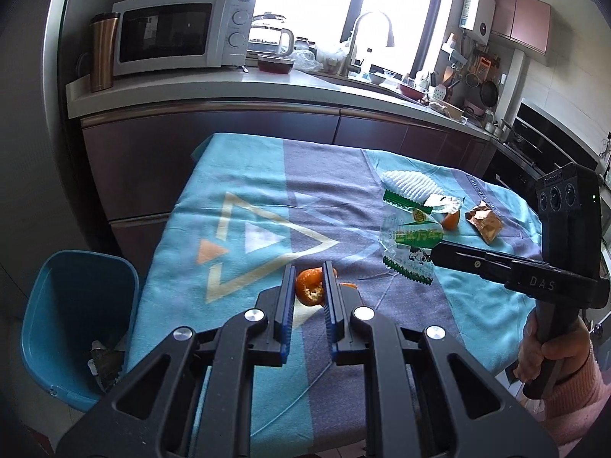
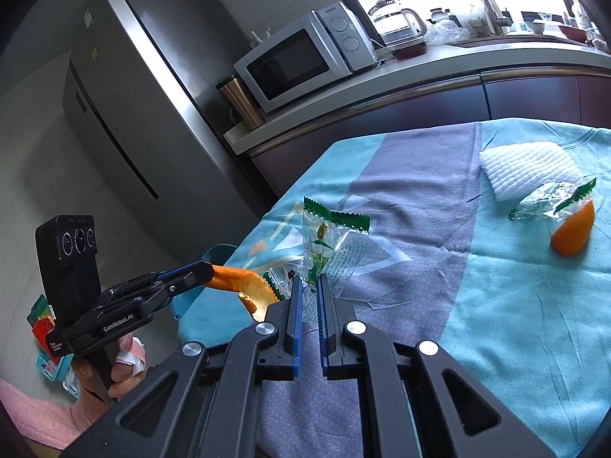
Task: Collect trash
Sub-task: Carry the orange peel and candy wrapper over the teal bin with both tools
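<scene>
Orange peel (image 1: 310,290): pinched in my left gripper (image 1: 308,286), jaws nearly closed.
Wrapper (image 2: 328,244): clamped in my right gripper (image 2: 308,286).
Bin (image 1: 76,305): beside table (image 1: 267,175).

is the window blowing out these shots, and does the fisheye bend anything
Left wrist view: the window is pure white, yet the orange peel in the left gripper stays sharp; the counter edge bows. Right wrist view: glare sits top right, the fridge leans, and the clear wrapper in the right gripper glints.
</scene>
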`<state>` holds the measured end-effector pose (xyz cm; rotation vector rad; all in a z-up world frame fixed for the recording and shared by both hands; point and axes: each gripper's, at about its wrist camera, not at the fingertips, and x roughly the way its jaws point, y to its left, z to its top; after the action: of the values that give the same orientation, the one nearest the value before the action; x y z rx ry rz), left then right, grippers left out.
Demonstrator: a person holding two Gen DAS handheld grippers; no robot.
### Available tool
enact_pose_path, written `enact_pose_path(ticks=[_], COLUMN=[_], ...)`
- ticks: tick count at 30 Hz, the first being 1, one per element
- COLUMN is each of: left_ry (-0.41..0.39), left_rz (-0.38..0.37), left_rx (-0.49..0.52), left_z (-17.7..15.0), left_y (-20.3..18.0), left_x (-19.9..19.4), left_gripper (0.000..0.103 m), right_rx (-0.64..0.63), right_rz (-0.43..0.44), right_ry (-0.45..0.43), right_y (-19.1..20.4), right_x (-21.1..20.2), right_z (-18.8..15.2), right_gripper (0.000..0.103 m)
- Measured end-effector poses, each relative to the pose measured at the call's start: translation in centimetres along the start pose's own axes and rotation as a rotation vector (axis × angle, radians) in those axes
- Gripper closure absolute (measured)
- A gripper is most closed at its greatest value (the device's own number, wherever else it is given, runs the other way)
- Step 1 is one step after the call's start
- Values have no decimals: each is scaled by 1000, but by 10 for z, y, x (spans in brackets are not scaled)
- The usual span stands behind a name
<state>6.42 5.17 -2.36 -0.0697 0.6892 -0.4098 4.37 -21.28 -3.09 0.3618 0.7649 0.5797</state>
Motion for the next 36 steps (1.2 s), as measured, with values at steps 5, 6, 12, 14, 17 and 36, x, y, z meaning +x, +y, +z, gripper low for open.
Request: enact_pose_path(ticks=[5, 6, 12, 14, 17, 36], left_ry=[-18, -21, -43, -50, -61, -108], left_rz=[30, 38, 70, 84, 105, 271], left_rx=[-16, -19, -37, -46, -59, -160], left_z=[-1, -2, -3, -3, -5, -10], left_y=[15, 17, 33, 39, 48, 128], left_x=[-11, -13, -28, -32, -40, -78], left_gripper=[89, 89, 89, 89, 89, 89], right_rx=[-21, -26, -61, -71, -86, -199], right_rz=[27, 33, 66, 78, 95, 202], right_ry=[23, 28, 57, 68, 85, 183], right_y=[13, 16, 34, 40, 48, 111], right_x=[14, 16, 36, 42, 51, 116], right_z=[1, 2, 6, 7, 7, 21], right_gripper=[96, 96, 96, 96, 96, 96])
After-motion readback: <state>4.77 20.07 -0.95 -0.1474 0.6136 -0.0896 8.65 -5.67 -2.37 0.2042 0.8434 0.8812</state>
